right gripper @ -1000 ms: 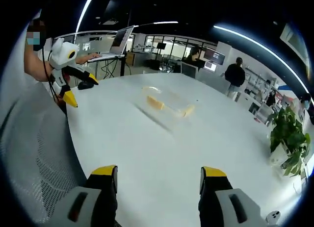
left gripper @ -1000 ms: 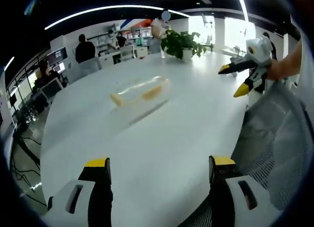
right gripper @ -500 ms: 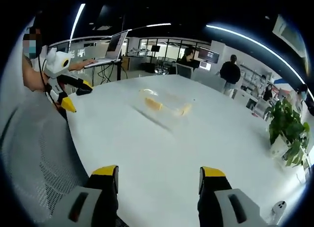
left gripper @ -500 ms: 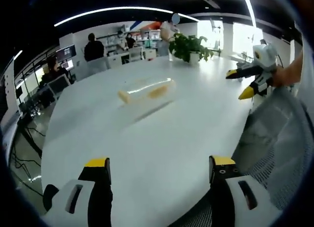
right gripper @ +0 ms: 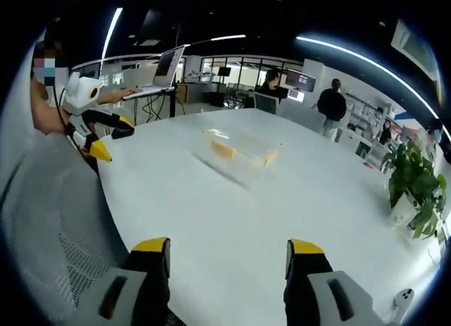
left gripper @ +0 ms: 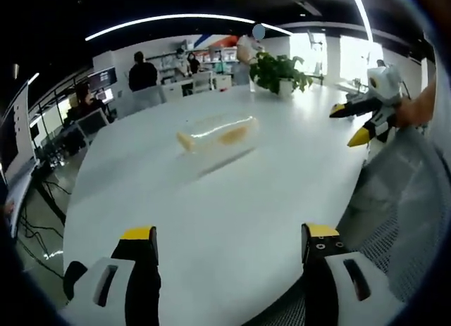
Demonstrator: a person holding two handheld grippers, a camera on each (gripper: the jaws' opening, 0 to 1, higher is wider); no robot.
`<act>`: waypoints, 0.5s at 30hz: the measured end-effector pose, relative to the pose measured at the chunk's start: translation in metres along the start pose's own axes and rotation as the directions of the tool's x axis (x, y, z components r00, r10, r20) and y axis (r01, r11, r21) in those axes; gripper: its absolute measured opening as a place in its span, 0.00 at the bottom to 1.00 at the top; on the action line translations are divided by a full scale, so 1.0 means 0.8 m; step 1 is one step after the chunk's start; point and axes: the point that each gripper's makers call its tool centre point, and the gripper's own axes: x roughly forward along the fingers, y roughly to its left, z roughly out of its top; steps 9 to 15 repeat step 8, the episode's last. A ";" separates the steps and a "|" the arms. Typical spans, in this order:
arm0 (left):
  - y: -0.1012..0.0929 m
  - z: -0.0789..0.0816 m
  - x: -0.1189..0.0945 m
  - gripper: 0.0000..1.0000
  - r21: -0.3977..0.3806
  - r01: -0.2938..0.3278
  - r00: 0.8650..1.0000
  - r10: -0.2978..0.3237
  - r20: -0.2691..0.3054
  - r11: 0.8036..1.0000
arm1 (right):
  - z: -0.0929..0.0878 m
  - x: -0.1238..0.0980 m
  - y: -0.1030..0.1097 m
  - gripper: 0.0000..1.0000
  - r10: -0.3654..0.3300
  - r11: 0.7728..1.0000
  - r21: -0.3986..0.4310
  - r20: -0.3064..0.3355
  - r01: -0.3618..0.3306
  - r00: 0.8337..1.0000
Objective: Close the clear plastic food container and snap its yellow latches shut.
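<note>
While the clear container [left gripper: 217, 132] is sitting at 12 o'clock on the white table [left gripper: 211, 213], I'm holding both grippers [left gripper: 229, 243] [right gripper: 229, 250] wide open, empty.

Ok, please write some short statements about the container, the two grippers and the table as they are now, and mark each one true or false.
1. The clear plastic food container with yellow latches lies on the round white table. True.
2. The left gripper is shut on the container. False: it is open and apart from it.
3. The right gripper is open and holds nothing. True.
4. The green potted plant stands inside the container. False: it stands apart, further along the table.
</note>
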 end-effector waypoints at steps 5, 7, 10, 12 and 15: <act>0.003 0.001 -0.002 0.81 -0.004 -0.015 1.000 0.015 0.006 1.000 | 0.001 0.000 0.000 0.64 0.002 1.000 -0.001 0.008 -0.002 1.000; 0.004 -0.001 -0.001 0.81 0.004 -0.021 1.000 0.021 0.000 1.000 | 0.002 0.000 0.001 0.64 0.005 1.000 -0.001 0.014 -0.005 1.000; 0.004 -0.001 -0.001 0.81 0.006 -0.020 1.000 0.020 0.000 1.000 | 0.003 0.000 0.001 0.64 0.005 1.000 -0.005 0.015 -0.005 1.000; 0.004 -0.001 -0.001 0.81 0.006 -0.020 1.000 0.020 0.000 1.000 | 0.003 0.000 0.001 0.64 0.005 1.000 -0.005 0.015 -0.005 1.000; 0.004 -0.001 -0.001 0.81 0.006 -0.020 1.000 0.020 0.000 1.000 | 0.003 0.000 0.001 0.64 0.005 1.000 -0.005 0.015 -0.005 1.000</act>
